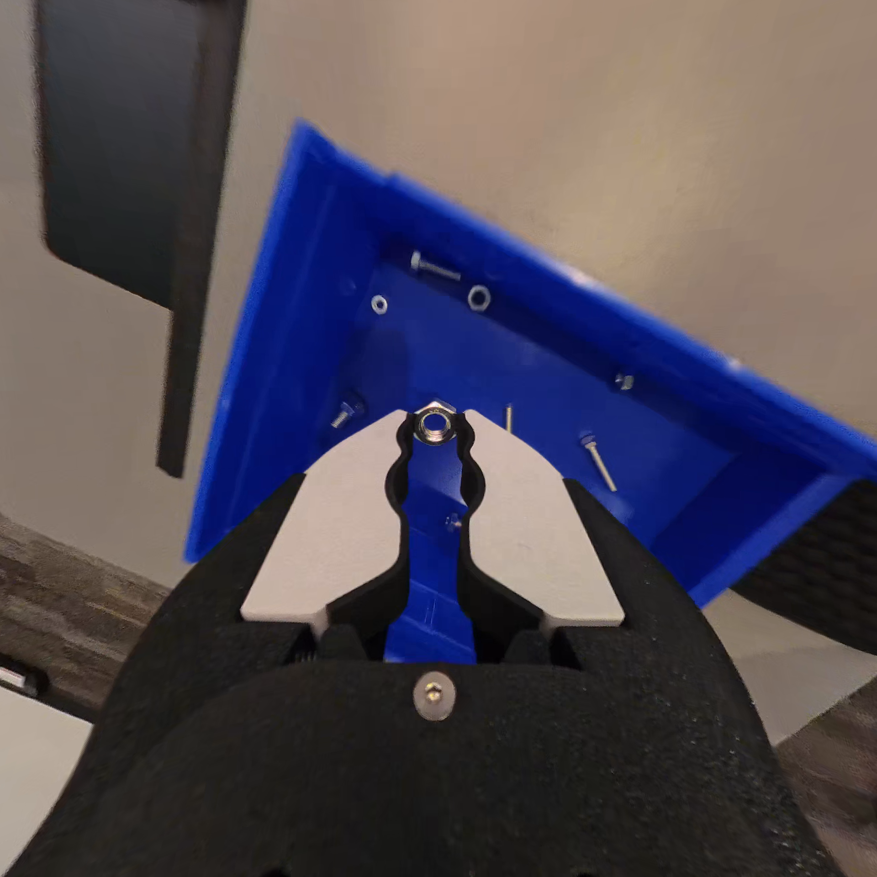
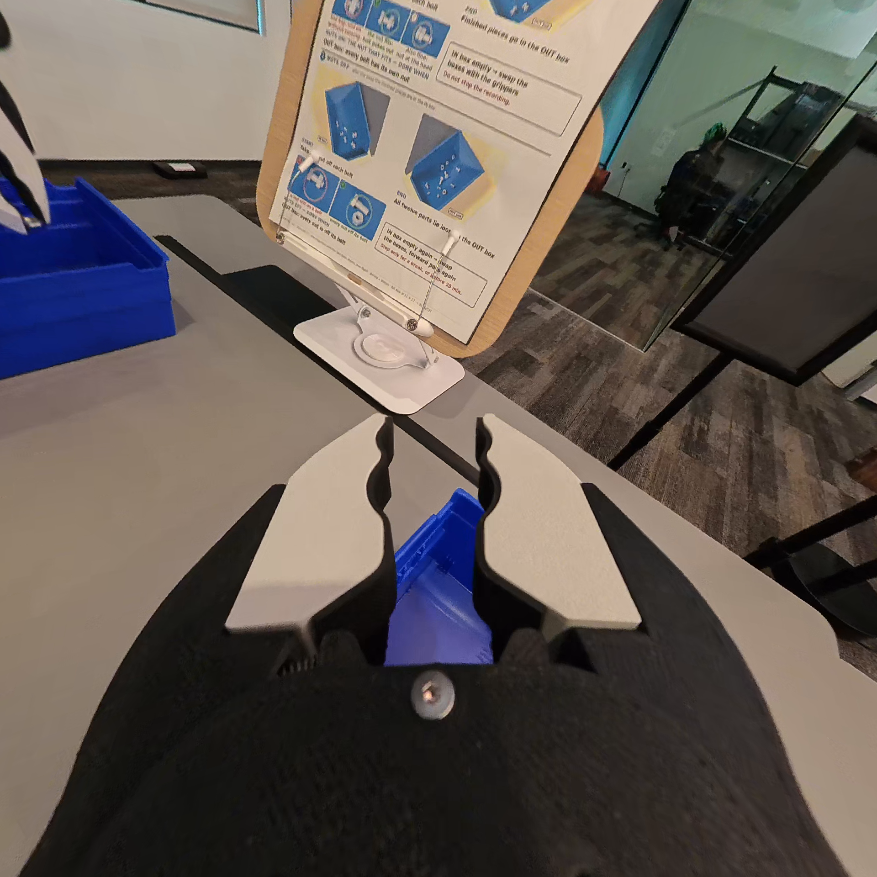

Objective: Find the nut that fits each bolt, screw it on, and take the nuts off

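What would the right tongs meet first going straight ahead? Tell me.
Probably the grey table, at its far edge; the open right tongs hold nothing. Depth is unclear, so they might clear it, passing right of the white stand.

An office: glass partition wall (image 2: 740, 156), grey-brown carpet tiles (image 2: 617, 341), plain grey counter (image 2: 142, 474) bearing a printed instruction sheet on a stand (image 2: 427, 166).

A bin (image 1: 303, 379) sat on the worktop (image 1: 617, 142). Inside it, a short bolt (image 1: 434, 269) lay along the far wall, with one nut (image 1: 478, 298) just before it and a smaller nut (image 1: 379, 304) to the left. A long bolt (image 1: 599, 462) lay to the right, a stubby bolt (image 1: 346, 415) to the left. The left hand-held gripper (image 1: 434, 425) held a nut (image 1: 434, 429) above the bin floor. A second bin (image 2: 436, 593) lay under the right hand-held gripper (image 2: 434, 427), before a document stand (image 2: 379, 360) at the worktop's far edge.
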A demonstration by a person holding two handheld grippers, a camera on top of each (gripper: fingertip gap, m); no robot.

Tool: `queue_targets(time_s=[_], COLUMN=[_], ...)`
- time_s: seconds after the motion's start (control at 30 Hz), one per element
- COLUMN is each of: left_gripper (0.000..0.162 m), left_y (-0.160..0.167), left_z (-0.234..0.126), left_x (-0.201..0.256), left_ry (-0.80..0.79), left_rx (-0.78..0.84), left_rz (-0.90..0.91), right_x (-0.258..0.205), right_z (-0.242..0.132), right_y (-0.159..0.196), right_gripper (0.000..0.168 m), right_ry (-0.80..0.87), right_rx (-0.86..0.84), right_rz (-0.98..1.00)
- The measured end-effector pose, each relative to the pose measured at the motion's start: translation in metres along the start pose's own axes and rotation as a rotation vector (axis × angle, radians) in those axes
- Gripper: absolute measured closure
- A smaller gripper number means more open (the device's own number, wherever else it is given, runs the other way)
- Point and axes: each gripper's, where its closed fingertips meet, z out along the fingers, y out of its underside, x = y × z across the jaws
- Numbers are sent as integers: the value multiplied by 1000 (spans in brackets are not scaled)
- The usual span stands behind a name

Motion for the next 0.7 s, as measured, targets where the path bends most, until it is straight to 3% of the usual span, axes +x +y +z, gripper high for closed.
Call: queue_targets(time_s=[0.13,0.23,0.47,0.7], left_gripper=[145,145,145,145], left_y=[-57,-104,-172,-202], left_z=[-50,-54,3,61], left_x=[29,72,153,192], left_ry=[-3,54,129,166], left_rx=[98,155,144,50], left_rz=[68,147,241,256], right_x=[3,4,-2,-2], right_z=[-21,-46,-106,-121], right_y=[-12,-22,-41,-41], right_gripper=[135,135,136,136], right_ry=[7,6,-19,-30], right_rx=[30,48,115,121], right_rz=[1,-11,-38,-40])
